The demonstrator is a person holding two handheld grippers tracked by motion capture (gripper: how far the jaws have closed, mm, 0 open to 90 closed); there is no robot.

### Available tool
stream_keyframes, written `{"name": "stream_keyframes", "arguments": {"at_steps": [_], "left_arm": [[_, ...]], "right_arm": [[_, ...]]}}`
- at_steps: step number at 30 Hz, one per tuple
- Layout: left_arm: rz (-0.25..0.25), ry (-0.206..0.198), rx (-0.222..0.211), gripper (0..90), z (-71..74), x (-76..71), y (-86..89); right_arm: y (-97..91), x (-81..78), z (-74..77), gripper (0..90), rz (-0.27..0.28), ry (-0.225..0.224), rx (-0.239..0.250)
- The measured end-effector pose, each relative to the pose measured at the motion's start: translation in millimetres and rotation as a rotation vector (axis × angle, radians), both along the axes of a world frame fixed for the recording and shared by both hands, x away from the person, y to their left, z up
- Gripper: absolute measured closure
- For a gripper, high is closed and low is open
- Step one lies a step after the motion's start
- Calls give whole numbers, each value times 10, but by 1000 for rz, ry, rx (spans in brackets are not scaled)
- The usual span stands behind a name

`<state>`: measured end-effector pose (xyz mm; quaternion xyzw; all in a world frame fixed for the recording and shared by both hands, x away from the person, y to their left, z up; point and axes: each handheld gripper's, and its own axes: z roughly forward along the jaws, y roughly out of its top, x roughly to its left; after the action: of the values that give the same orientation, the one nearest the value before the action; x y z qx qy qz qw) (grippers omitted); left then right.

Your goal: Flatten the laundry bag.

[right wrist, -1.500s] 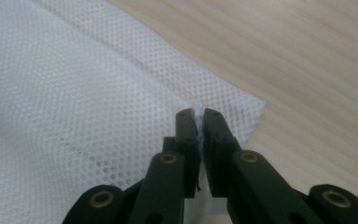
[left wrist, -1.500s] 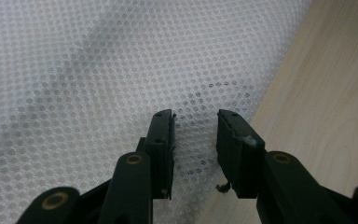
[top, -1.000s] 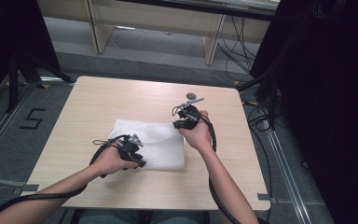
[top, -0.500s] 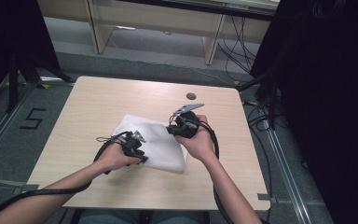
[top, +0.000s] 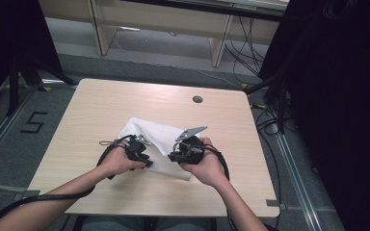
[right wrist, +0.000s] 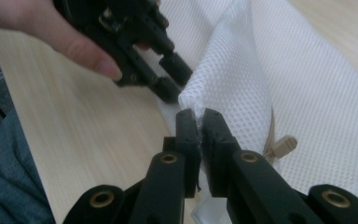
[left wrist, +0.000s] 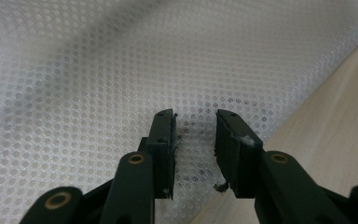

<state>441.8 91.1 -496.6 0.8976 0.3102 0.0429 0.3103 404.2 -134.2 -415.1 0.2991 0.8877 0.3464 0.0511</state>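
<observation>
A white mesh fabric bag (top: 161,139) is spread near the middle of the light wooden table (top: 101,110). Its lifted fold is pinched between the closed jaws of the right gripper (right wrist: 199,122). The left gripper (left wrist: 195,128) is held just left, jaws parted over the mesh.

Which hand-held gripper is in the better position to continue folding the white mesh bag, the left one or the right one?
Probably the right hand-held gripper: its jaws already pinch a lifted edge of the white mesh bag. The left hand-held gripper stands open over the mesh, gripping nothing.
</observation>
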Motion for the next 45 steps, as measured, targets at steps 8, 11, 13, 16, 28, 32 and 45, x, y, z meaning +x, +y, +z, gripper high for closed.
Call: {"name": "stream_keyframes", "arguments": {"at_steps": [8, 11, 13, 16, 28, 32, 45], "left_arm": [[-37, -15, 35, 595, 19, -19, -3], [-21, -13, 2, 568, 6, -38, 0], [-37, -12, 22, 548, 28, -41, 38], [-45, -18, 9, 527, 63, -65, 84], [123, -61, -137, 510, 304, -136, 771], [173, -81, -125, 503, 292, -140, 1018], [72, -67, -102, 626, 201, -254, 703]], "right_arm": [[-73, -73, -234, 866, -32, 68, -10], [-87, -58, -258, 866, -23, 83, -30], [-88, -46, -296, 866, -17, 87, -31], [-89, -54, -336, 866, -23, 93, -36], [-157, -102, -367, 866, -42, 114, -52], [-166, -122, -376, 866, -36, 123, -63], [-141, -143, -393, 866, -33, 136, -72]]}}
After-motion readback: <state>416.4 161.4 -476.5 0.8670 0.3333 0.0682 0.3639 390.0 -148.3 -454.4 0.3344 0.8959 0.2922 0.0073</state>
